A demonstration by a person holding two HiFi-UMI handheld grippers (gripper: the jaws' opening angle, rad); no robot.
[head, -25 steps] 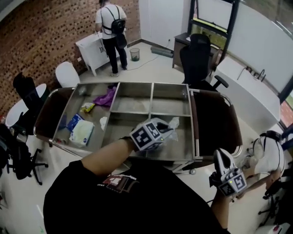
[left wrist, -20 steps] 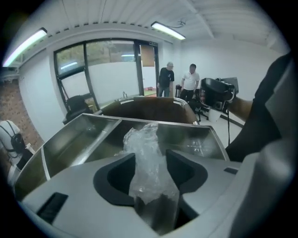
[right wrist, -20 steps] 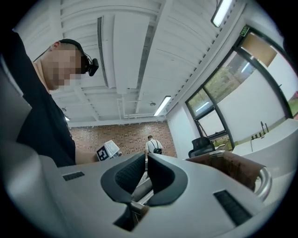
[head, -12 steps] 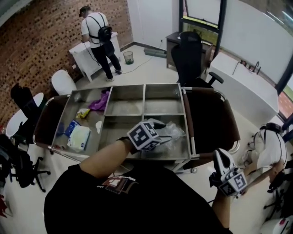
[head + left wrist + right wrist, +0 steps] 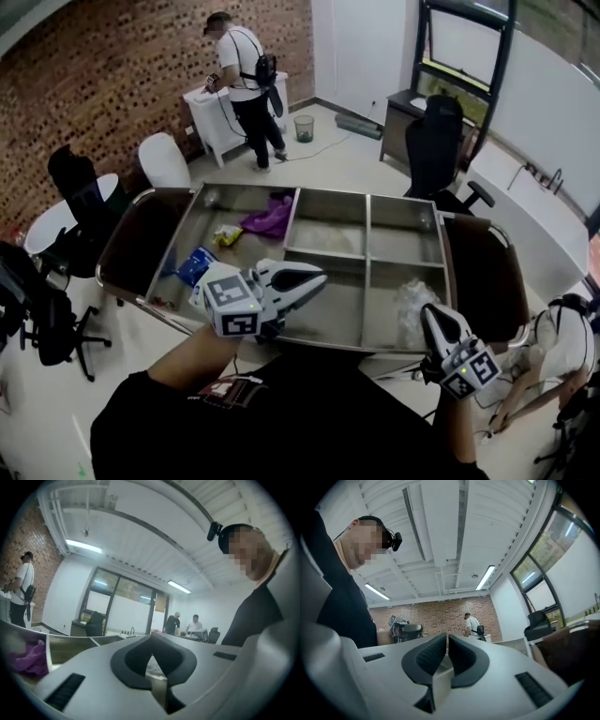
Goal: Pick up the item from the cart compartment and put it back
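Left gripper view shows left gripper (image 5: 151, 645) with fingers just closed, empty; right gripper (image 5: 447, 639) fingers together, empty.

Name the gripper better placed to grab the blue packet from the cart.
Left. The left gripper hangs beside the blue packet; the right gripper sits at the cart's opposite, right end.

The head view looks steeply down from above the wearer onto the steel cart (image 5: 366, 194), with the brick wall (image 5: 103, 84) beyond it. The left gripper (image 5: 319, 277) view sits low and close at the cart's rim, facing level across it toward glazed offices. The right gripper (image 5: 434, 316) view tilts slightly up toward the brick wall. All three share one landmark: the standing person (image 5: 246, 80) by that wall.
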